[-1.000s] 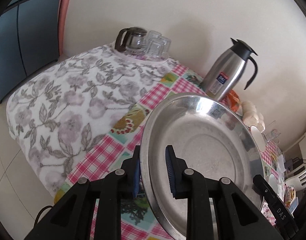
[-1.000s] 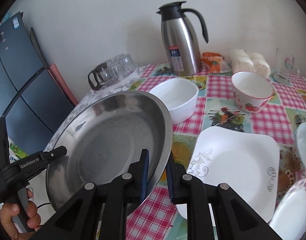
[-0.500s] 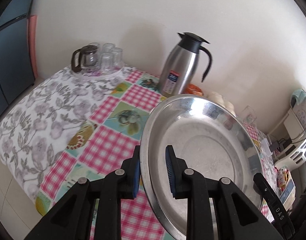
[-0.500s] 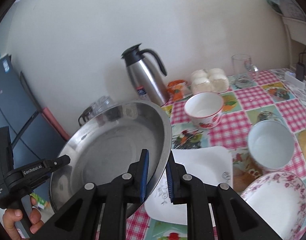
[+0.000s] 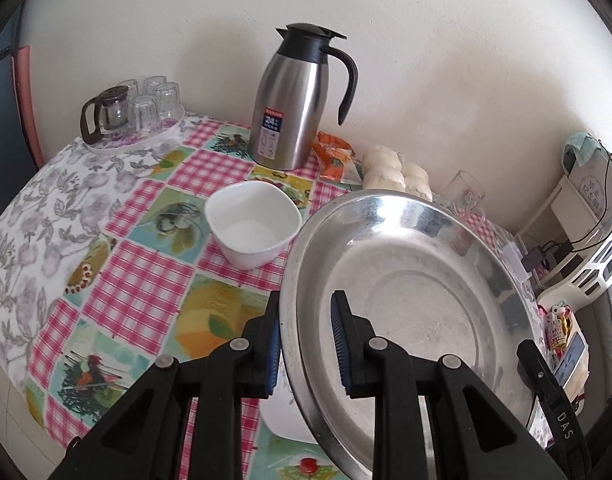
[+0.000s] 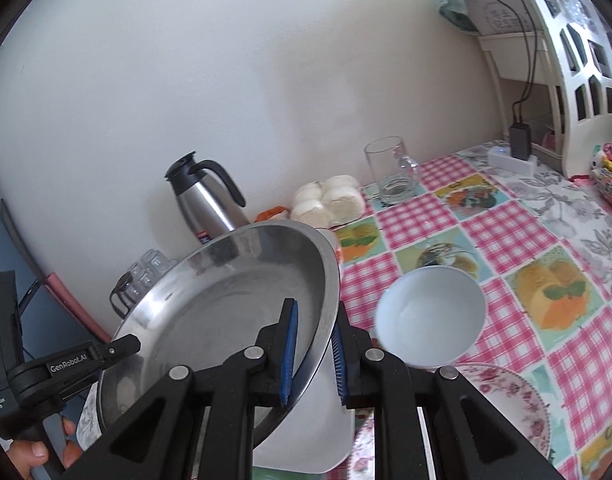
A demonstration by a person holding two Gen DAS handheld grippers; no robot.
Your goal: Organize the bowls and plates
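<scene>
The steel plate (image 5: 418, 300) is clamped at opposite rims by both claws and is carried tilted in the air above the table (image 5: 138, 272): the left gripper (image 5: 306, 344) is clenched on its near-left edge, one blue pad under the rim and one on the inner face, and the right gripper (image 6: 312, 356) is pinched on the rim at the other side in the same way. Just below the plate, a white square plate (image 6: 306, 432) is seen on the checked cloth, with a floral-rimmed plate (image 6: 506, 400) beside it and a round white bowl (image 6: 430, 316) a little further on. A second, squarish white bowl (image 5: 252, 228) is set further out to the left, well clear of the load. For this step to be done well, the two grips should be kept even so the plate is not twisted or let slip from the pads; it should be levelled before being lowered, and brought down flat onto the chosen stack rather than edge first. Beyond, a steel jug (image 5: 294, 100), a tray of glasses (image 5: 138, 116) and a clear mug (image 6: 390, 176) are lined along the wall; the far rim should be kept away from them.
</scene>
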